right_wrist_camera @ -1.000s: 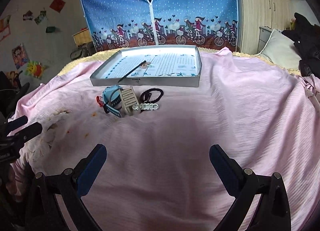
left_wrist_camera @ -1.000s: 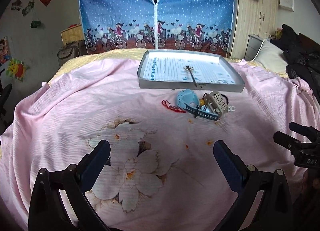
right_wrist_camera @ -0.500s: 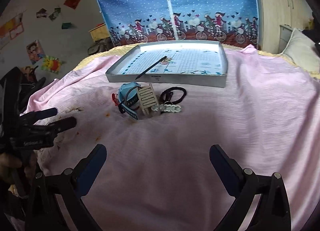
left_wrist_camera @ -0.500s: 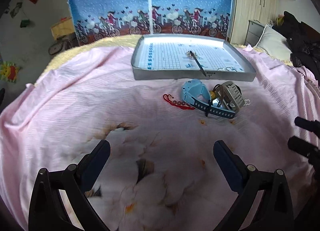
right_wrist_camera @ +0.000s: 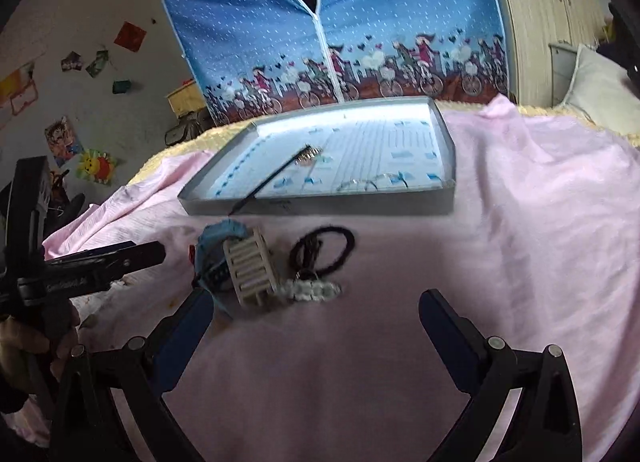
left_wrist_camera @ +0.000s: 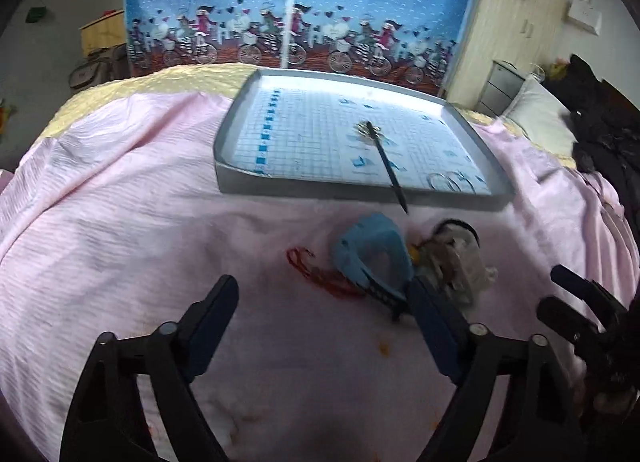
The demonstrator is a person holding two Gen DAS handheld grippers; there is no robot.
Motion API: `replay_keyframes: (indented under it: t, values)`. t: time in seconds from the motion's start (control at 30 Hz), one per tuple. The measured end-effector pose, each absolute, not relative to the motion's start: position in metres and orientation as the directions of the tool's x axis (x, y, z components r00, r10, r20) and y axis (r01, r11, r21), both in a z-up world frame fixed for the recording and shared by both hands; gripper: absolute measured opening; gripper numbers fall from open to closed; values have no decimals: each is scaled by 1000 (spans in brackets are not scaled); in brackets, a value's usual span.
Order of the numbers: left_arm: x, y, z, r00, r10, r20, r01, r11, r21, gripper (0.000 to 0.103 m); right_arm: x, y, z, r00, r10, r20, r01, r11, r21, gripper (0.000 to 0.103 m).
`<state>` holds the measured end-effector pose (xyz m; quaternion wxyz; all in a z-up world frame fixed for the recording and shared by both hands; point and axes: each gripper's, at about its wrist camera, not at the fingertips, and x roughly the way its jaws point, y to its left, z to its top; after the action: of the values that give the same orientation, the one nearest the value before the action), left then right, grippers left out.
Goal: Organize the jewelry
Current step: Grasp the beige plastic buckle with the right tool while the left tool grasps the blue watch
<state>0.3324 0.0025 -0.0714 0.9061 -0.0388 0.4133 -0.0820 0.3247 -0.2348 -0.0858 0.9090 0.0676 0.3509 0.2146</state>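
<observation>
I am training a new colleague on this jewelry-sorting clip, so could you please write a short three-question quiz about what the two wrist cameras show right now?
1. True or false: the black hair stick lies wholly inside the grey tray.
2. Multiple choice: the black hair tie lies A) in the tray, B) on the pink bedspread, C) between the jaws of the right gripper.
3. Fill in: the jaws of the left gripper are ____.

Key:
1. False: its tip sticks out over the tray's near rim.
2. B.
3. Open, holding nothing.
</observation>
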Motion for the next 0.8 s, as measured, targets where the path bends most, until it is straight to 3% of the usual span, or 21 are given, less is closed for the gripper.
replay_keyframes:
  t: [0.07, 0.17, 0.23, 0.43, 0.8]
  values:
    - [336, 5, -72, 654, -192, -732, 113, 981, -156, 78, 329, -229, -88, 658, 447, -606, -364, 893, 264, 103]
    - [344, 5, -75, 652, -178, -737, 108, 984, -142, 70, 335, -215, -91, 641, 456, -618, -400, 885, 239, 85]
    - [352, 5, -79, 635, -167, -754, 108, 986, -127, 56, 340, -205, -94, 624, 457, -634, -425, 879, 215, 69]
    - [371, 3, -84, 604, -227, -764, 172, 973, -154, 54, 349, -187, -99, 571, 507, -646, -496, 840, 221, 46]
    - [406, -17, -104, 514, -228, -827, 263, 960, -101, 53, 370, -180, -112, 529, 513, -676, -489, 835, 251, 42]
